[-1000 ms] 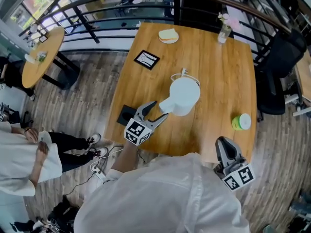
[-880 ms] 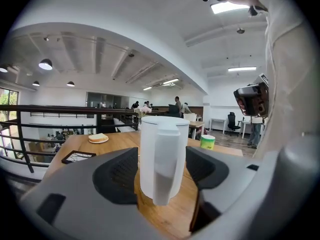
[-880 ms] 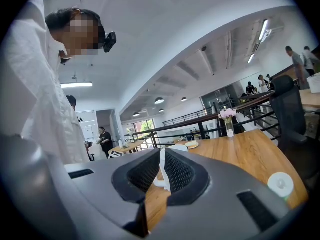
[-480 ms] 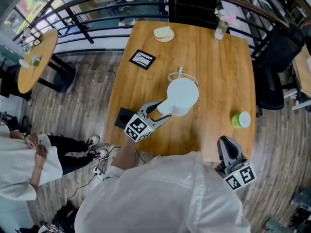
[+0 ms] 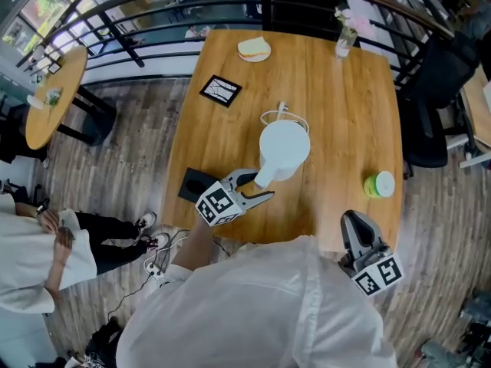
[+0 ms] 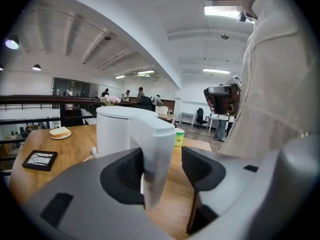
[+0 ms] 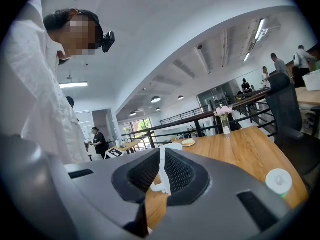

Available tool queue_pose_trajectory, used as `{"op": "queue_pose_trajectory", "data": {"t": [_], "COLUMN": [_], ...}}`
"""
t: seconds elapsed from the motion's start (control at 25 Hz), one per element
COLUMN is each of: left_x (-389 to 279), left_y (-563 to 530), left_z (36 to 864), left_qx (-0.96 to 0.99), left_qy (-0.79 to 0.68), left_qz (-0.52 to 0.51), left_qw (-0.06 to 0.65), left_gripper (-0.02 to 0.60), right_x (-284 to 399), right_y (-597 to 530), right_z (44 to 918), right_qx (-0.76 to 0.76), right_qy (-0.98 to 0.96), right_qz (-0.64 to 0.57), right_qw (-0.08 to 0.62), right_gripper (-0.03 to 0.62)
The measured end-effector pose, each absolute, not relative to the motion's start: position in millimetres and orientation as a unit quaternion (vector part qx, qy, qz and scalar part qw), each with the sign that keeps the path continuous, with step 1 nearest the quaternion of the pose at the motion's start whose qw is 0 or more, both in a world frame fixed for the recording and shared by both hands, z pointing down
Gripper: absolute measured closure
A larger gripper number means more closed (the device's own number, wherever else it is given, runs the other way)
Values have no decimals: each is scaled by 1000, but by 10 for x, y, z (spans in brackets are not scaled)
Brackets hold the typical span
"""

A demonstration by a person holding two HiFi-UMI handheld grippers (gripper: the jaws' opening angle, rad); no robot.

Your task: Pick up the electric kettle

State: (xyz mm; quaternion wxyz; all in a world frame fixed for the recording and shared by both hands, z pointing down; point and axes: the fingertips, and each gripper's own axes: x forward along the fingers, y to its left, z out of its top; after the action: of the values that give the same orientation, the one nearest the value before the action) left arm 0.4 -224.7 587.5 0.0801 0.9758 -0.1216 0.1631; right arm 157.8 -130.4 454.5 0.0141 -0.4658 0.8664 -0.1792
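Note:
The white electric kettle (image 5: 282,150) stands upright near the middle of the wooden table (image 5: 345,113). Its handle (image 5: 263,177) points toward me. My left gripper (image 5: 261,184) has reached it, and the handle (image 6: 159,149) stands between the two pads. The jaws are closing; the left pad looks to be against the handle, while a gap still shows at the right pad. My right gripper (image 5: 354,221) hangs at the table's near edge, apart from the kettle, its fingers together and nothing held (image 7: 162,176).
The kettle's black base (image 5: 193,184) lies at the table's left edge, beside the left gripper. A white cord (image 5: 278,115) loops behind the kettle. A green cup (image 5: 379,184) stands at the right, with a black framed square (image 5: 220,90), a plate of bread (image 5: 254,49) and a flower vase (image 5: 345,33) farther back.
My left gripper has slid forward onto the kettle's handle and its jaws have narrowed around it. The right gripper has stayed where it was.

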Motion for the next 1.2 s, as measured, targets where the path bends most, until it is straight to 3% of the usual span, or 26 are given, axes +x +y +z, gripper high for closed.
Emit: {"op": "queue_pose_trajectory", "data": {"t": [0.44,0.72,0.88,1.0,1.2], "left_x": [760,1083,1172,1169,1216], "left_y": [-1819,-1857,-1985,-2080,-2107], "left_z": [5924,5921,5941,5942,5941], "left_qx": [983,992,986,981,978], "left_qy": [45,-61,-129,-168,-177], "left_qz": [151,104,102,99,102], "left_qw": [96,36,19,21,29], "left_gripper": [347,338,378,484,497], "right_x": [1783,1929,1967,1974,1982], "right_y": [-1212,-1145,-1115,-1104,-1090], "right_z": [4603,4644,4653,4670,4662], "right_qx": [-506,-538,-545,-546,-541], "right_qy": [842,821,816,815,819], "right_qz": [-187,-192,-192,-194,-193], "right_qw": [7,3,2,0,-4], "right_gripper": [577,577,577,577,577]}}
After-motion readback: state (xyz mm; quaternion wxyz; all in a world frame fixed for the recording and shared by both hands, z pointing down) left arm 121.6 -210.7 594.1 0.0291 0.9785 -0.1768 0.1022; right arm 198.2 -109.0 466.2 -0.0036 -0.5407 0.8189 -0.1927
